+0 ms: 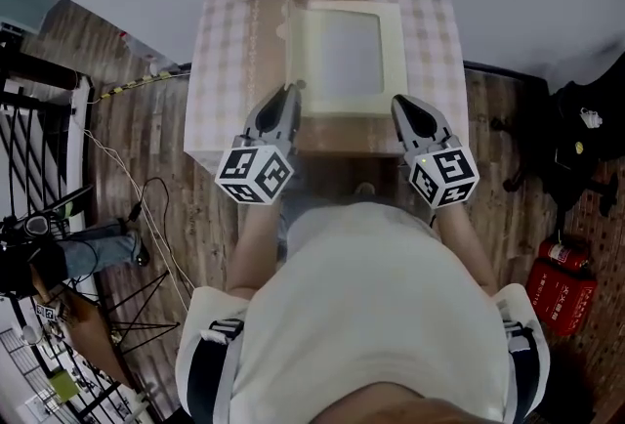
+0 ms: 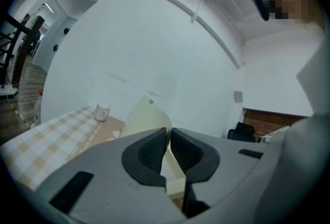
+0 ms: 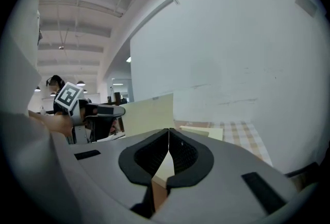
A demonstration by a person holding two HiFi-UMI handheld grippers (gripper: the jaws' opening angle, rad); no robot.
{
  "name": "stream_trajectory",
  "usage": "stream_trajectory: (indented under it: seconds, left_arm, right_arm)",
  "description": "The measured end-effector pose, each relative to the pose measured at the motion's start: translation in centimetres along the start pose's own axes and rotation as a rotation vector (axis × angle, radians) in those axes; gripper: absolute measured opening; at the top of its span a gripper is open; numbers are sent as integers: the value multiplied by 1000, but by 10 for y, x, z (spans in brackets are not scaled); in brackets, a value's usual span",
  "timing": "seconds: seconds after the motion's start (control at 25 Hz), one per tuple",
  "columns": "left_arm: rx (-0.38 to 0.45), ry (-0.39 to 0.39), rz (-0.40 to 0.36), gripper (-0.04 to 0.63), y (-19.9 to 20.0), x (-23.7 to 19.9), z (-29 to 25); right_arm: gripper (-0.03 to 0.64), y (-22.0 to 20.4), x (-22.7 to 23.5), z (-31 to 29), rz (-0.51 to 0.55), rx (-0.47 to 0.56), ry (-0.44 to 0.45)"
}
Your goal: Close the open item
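checked table (image 1: 220, 70) — cream box (image 1: 391, 41) sits open at its middle | left gripper (image 1: 289, 90) clamped on box's upright flap (image 2: 149, 117) | right gripper (image 1: 401, 103) pinched on box's near right edge | mug (image 2: 101, 112) — far left corner

Head view looks steeply down over the near edge of the table (image 1: 220, 70); both gripper views sit low there, facing the wall (image 2: 154, 52); all share the cream box (image 1: 393, 56).
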State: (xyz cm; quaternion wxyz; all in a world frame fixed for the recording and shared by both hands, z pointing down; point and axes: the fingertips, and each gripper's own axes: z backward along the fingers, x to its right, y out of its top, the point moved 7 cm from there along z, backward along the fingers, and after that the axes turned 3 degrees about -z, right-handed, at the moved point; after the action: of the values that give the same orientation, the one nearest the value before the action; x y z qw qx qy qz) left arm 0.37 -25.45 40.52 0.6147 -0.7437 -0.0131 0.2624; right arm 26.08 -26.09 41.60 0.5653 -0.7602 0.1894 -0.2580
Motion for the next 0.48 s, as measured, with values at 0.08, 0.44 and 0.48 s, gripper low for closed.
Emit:
stream_trajectory:
  seconds: [0.08,0.44,0.48]
  left_arm:
    - [-23,-26,4,23,-8,15,-7]
    - [-151,-111,-30,23,-54,68,-42]
    - [-170,-122,-48,23,-60,74,-46]
  right_arm:
    - [0,0,11,4,-5,0,-4]
    - [2,0,63,6,-25,-5,-47]
    - [0,2,69,4,-22,-3,-53]
